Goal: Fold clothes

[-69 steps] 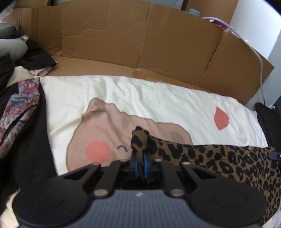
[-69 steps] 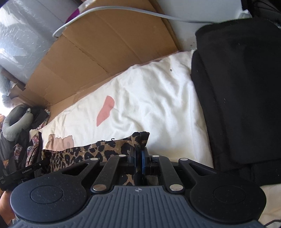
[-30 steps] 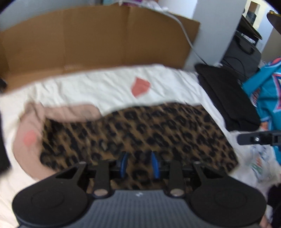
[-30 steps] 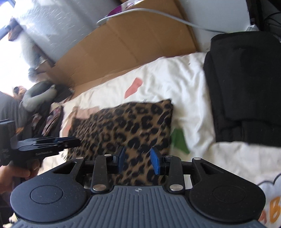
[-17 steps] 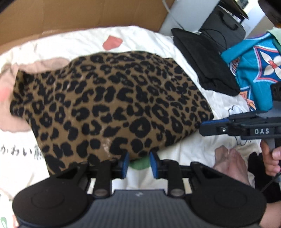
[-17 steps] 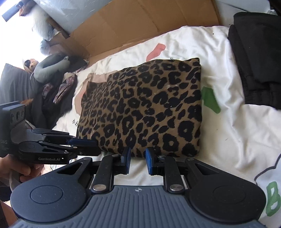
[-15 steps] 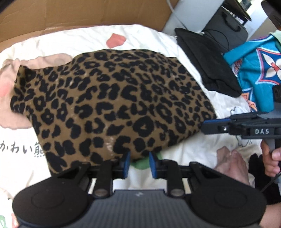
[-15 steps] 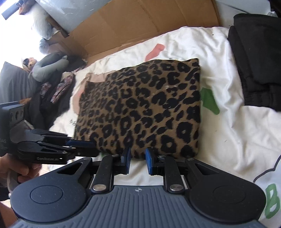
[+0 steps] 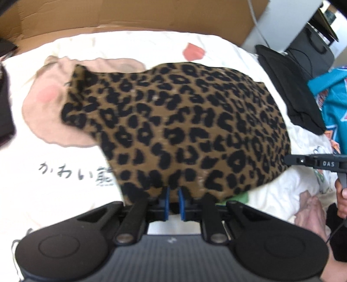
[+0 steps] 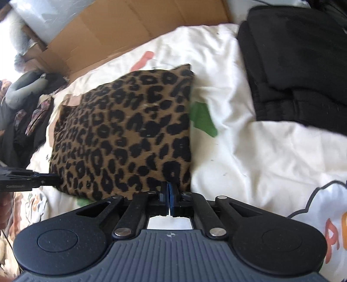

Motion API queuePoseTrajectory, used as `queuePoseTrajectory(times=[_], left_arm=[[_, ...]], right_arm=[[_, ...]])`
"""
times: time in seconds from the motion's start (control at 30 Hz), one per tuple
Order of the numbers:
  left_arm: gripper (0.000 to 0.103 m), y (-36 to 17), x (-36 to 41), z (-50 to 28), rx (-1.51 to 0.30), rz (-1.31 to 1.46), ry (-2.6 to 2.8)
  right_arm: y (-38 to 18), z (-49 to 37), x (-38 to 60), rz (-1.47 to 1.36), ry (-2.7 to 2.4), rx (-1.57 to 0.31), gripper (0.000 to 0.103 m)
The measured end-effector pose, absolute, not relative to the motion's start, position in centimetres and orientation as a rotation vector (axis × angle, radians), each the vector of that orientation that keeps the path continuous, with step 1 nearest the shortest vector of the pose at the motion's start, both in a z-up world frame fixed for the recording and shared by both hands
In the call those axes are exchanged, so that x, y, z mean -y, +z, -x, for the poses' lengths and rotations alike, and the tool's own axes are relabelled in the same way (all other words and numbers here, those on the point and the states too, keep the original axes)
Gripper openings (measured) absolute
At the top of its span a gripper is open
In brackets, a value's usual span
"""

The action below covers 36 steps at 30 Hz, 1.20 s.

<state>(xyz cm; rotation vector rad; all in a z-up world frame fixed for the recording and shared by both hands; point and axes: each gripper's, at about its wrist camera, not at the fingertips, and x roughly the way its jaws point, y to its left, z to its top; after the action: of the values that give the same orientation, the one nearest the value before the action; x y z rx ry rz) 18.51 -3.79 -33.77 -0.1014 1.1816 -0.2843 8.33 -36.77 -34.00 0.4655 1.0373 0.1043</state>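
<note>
- Both your views are a bit blurry, so the spots on the leopard cloth point(image 9: 177, 121) look smeared.
- The near edge of the leopard cloth is hidden behind your left gripper point(image 9: 172, 200) and your right gripper point(image 10: 168, 196), so you cannot see how many layers lie there.
- Your left jaws have just been closing. A small gap shows between the blue pads, and the near edge of the cloth sits right at their tips. You cannot tell if they pinch it.
- Your right jaws have just been closing too. They look shut tight, with the near right corner of the cloth at their tips. You cannot see cloth between the pads.
- The leopard cloth lies flat on the white bed cover point(image 10: 249, 151), folded into a wide block.
- Its long side runs left to right, from one gripper to the other.
- On your right, a bare strip of bed cover lies between the cloth and the black clothes point(image 10: 299, 60).
- Behind the cloth there is more bare cover, then the cardboard wall point(image 9: 134, 15).
- On your left, dark clothes point(image 10: 26, 112) crowd the edge of the bed.
</note>
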Motion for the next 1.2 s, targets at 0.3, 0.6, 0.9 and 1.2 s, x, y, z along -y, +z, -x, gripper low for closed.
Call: queuePoseTrajectory(times=[0.3,0.6,0.9,1.2], left_arm=[[0.013,-34.3,0.4,-18.0,-1.211,0.089,-0.181],[0.014,-32.4,0.3,-17.9,-1.173,0.139,-0.216],[0.016,-35.3,2.5,-18.2,-1.190,0.133,-0.238],[0.013,-34.2,1.1,-17.8,-1.194,0.120,-0.206]], right_arm=[[-33.4,-8.3,36.9,-0.467,0.088,-1.034,0.006],[-31.5,-6.9,35.6,-0.512,0.119,-1.019,0.004],[-34.1,-7.5,36.8,-0.491,0.009,-1.070,0.007],[-33.8,-6.8,37.9,-0.588,0.003,-1.062,0.010]])
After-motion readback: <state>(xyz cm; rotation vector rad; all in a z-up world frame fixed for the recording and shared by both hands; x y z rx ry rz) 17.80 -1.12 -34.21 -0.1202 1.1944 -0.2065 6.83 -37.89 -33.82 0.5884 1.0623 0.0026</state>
